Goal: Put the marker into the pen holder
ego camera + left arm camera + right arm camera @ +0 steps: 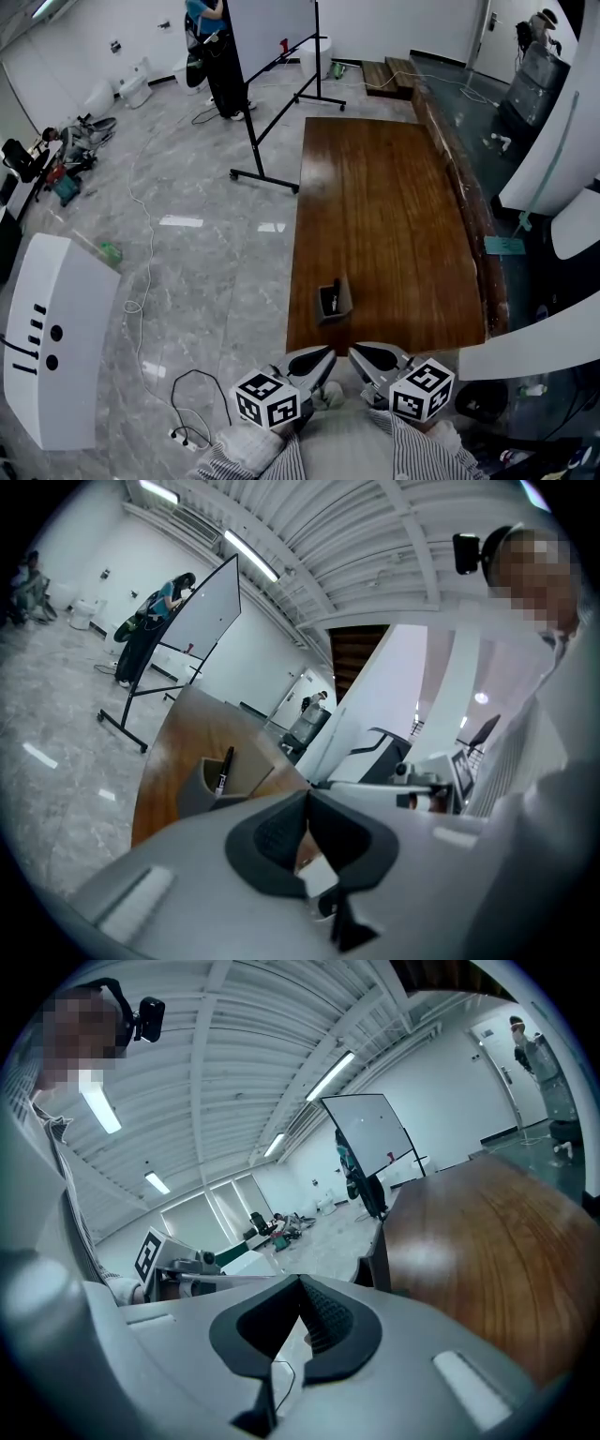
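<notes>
Left tool (pixel 326 356) and right tool (pixel 358 353), clenched empty, sit near the marker (pixel 335 292) inside the pen holder (pixel 345 304).

Right gripper (pixel 300 1283) with jaws together, nothing between them.
The pen holder (pixel 378 1258) stands on the wooden table (pixel 487 1232) just beyond; a whiteboard (pixel 370 1133) is far behind.
</notes>
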`<move>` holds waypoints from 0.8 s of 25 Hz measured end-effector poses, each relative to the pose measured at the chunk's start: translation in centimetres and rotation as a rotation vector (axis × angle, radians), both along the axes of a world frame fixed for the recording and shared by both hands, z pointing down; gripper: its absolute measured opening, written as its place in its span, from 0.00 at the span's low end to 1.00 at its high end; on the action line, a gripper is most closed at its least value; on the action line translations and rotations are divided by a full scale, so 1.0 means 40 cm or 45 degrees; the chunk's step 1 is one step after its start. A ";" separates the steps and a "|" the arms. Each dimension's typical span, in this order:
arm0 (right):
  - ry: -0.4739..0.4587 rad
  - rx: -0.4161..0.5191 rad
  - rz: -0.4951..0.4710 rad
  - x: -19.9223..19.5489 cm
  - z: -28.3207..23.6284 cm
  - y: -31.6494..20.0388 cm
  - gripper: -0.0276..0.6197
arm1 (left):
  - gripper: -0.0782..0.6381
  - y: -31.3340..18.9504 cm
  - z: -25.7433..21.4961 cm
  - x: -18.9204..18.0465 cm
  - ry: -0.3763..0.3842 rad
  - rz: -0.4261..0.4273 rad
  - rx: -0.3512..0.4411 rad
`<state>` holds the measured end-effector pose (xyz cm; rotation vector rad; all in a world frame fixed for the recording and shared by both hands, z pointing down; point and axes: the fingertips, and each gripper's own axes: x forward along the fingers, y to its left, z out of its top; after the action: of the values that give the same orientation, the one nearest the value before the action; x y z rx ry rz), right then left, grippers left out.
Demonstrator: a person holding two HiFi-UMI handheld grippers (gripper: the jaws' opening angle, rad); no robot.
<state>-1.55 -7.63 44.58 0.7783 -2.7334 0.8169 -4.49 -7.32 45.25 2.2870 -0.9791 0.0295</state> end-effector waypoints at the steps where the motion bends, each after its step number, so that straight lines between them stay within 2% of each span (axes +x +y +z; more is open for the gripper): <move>1: 0.001 -0.004 -0.001 -0.001 0.002 0.002 0.04 | 0.12 0.000 0.001 -0.001 0.000 0.000 -0.002; 11: 0.011 -0.028 -0.015 -0.011 0.013 0.000 0.04 | 0.12 -0.009 0.010 -0.001 0.021 0.009 -0.018; 20: 0.015 -0.050 -0.014 -0.018 0.016 0.002 0.04 | 0.12 -0.005 0.004 0.015 -0.008 0.064 -0.001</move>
<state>-2.27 -7.53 45.20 0.7568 -2.7007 0.8580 -3.89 -7.51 45.39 2.3115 -0.9242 0.0582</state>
